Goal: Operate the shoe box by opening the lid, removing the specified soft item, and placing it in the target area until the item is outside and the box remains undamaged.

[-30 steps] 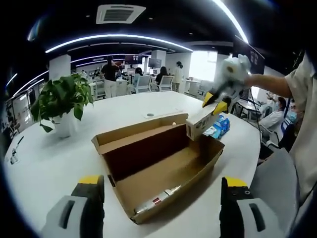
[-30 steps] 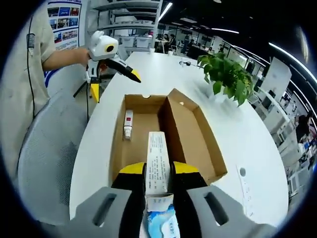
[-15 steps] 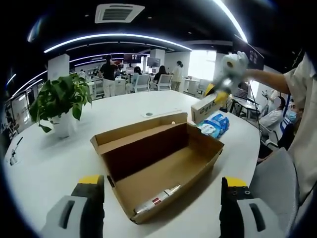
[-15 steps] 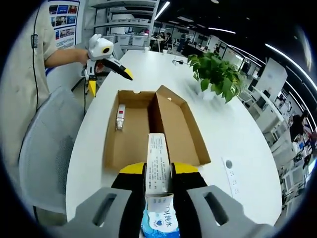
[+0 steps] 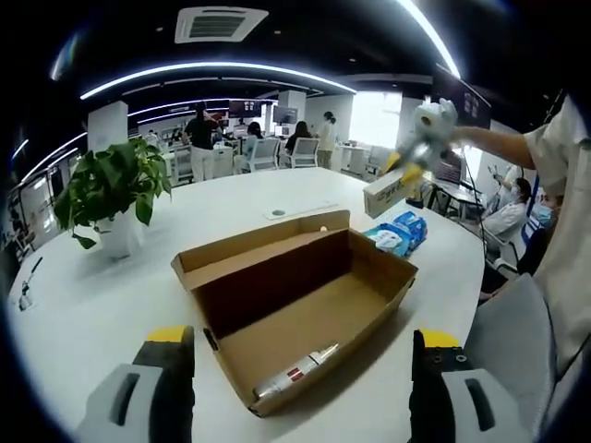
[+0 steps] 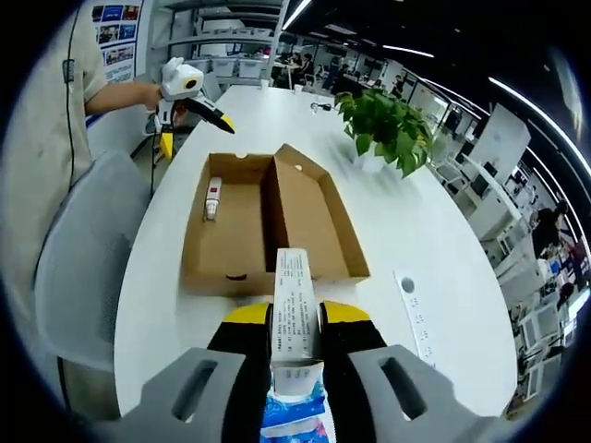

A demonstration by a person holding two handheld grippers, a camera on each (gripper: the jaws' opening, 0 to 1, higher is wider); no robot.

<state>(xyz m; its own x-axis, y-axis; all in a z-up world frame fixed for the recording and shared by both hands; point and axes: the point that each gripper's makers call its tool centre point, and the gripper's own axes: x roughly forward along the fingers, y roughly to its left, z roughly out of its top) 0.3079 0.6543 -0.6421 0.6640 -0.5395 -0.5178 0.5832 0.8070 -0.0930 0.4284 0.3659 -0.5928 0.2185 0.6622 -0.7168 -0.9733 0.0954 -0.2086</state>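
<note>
The box [image 5: 295, 309] lies open on the white table [image 5: 92, 305], lid folded back, with a tube [image 5: 297, 370] on its floor near the front wall. The right gripper [image 6: 295, 325] is clamped on a long carton [image 6: 294, 300], held above the table beyond the box's end; a blue soft pack [image 5: 399, 233] lies on the table just beside that end. The left gripper [image 5: 300, 355] stands wide and empty, near the box's front. A potted plant [image 5: 113, 189] stands at the far left.

White table [image 5: 92, 305] carries open shoe box [image 5: 294, 305]; potted plant [image 5: 111, 189]; blue packet [image 5: 399, 233] (beside box).
</note>
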